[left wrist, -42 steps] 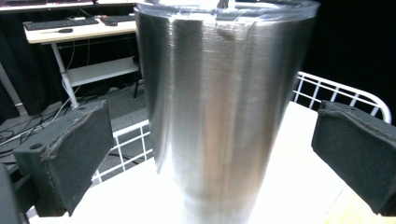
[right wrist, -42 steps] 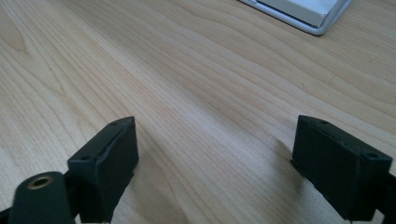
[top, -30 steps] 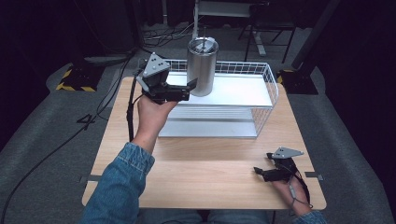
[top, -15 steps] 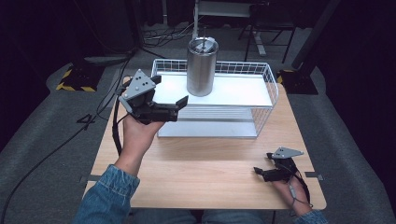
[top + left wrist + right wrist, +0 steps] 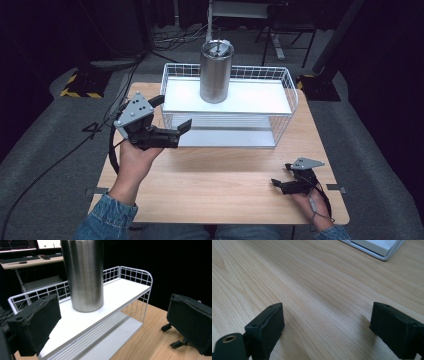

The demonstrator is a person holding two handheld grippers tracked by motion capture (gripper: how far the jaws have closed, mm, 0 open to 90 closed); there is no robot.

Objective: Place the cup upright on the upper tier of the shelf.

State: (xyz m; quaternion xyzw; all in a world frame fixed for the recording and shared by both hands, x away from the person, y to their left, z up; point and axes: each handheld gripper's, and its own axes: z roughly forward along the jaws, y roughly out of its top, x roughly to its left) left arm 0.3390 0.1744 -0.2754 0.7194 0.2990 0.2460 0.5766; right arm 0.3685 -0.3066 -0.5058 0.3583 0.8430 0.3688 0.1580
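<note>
Left tool (image 5: pixel 170 116) pulled back from cup (image 5: pixel 216 71), wide open & empty. Cup stays on rack (image 5: pixel 260 97). Right tool (image 5: pixel 280 184) open, empty, on surface (image 5: pixel 225 185).

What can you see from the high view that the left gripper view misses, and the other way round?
The high view takes in the whole wooden table, both hands and the tumbler's lid. The left gripper view adds a desk with a keyboard behind the rack, and its own black jaws, open and empty. Both show the steel tumbler upright on the white wire rack's top shelf, and the right gripper resting low on the table.
</note>
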